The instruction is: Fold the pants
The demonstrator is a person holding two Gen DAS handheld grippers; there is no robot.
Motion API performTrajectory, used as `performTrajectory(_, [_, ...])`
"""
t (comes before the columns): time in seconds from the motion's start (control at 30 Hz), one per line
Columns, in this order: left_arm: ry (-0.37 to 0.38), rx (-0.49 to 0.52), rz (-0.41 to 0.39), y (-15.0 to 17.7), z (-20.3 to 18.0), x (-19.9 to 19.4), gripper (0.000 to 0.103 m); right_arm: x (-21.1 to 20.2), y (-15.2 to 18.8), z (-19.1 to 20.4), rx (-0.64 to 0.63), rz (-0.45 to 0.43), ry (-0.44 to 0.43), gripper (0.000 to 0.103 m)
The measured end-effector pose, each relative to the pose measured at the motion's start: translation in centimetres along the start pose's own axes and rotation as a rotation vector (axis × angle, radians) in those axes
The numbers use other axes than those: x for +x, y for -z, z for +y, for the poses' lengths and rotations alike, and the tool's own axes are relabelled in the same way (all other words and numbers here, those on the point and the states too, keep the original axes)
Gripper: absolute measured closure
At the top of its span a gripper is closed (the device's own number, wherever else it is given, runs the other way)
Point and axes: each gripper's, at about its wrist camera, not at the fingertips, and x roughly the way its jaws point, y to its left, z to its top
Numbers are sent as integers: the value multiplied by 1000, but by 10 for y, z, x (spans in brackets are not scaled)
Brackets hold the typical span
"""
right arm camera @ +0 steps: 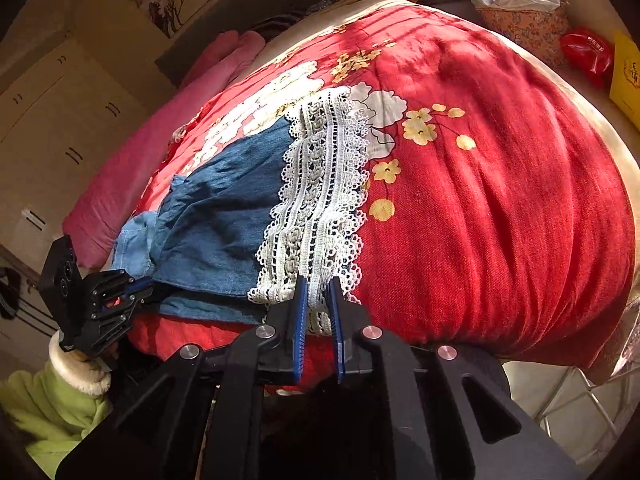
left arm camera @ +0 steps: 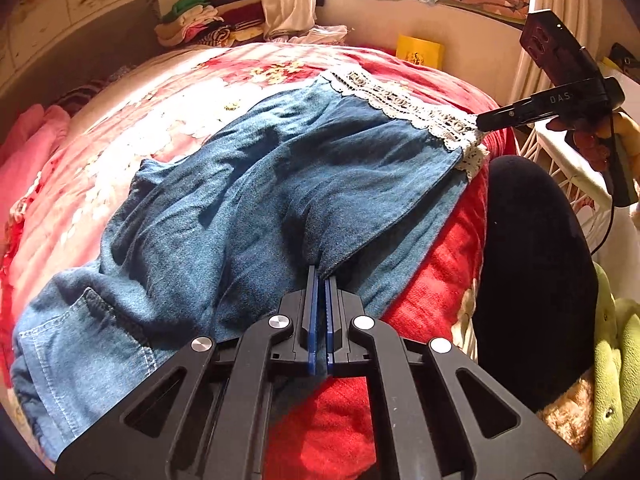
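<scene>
We have the bed under a red flowered quilt, and the pants lie across its near side, close to the edge where we stand. Denim, one leg stacked on the other by the look of it, so a lengthwise fold seems done. Long axis runs left to right in front of us: pocket and waist end at our left, lace cuff at our right.

Left gripper sits at the near edge about mid-length, jaws nearly closed, pinching a fold of denim. Right gripper is at the near corner of the lace cuff, jaws narrow with lace between them; it looks gripped.

Key relation: both grippers are on the near edge, well apart along the long axis. Right is nearer the cuff, left nearer the waist. We judge the next fold carries the cuff end leftward over the waist end, left holding the crease line.
</scene>
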Motion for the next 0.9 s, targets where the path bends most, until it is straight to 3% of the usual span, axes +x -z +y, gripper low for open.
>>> performTrajectory(0.1, [39, 9, 3, 5, -4, -9, 103, 0, 4, 1, -9, 5, 7, 93])
performTrajectory(0.33, [49, 7, 52, 15, -9, 7, 103, 14, 17, -8, 14, 49, 59, 94])
performTrajectory(0.57, [100, -57, 30, 14, 2, 4, 99, 4, 16, -12, 80, 31, 8, 90])
performTrajectory(0.7, [123, -137, -28, 19, 16, -18, 75, -6, 10, -6, 79, -10, 23, 76])
performTrajectory(0.8, [82, -221, -75, 28, 33, -42, 67, -13, 5, 6, 50, -53, 50, 66])
performTrajectory(0.9, [-12, -329, -111, 44, 60, -69, 51, -12, 2, 30, -20, -67, 10, 63])
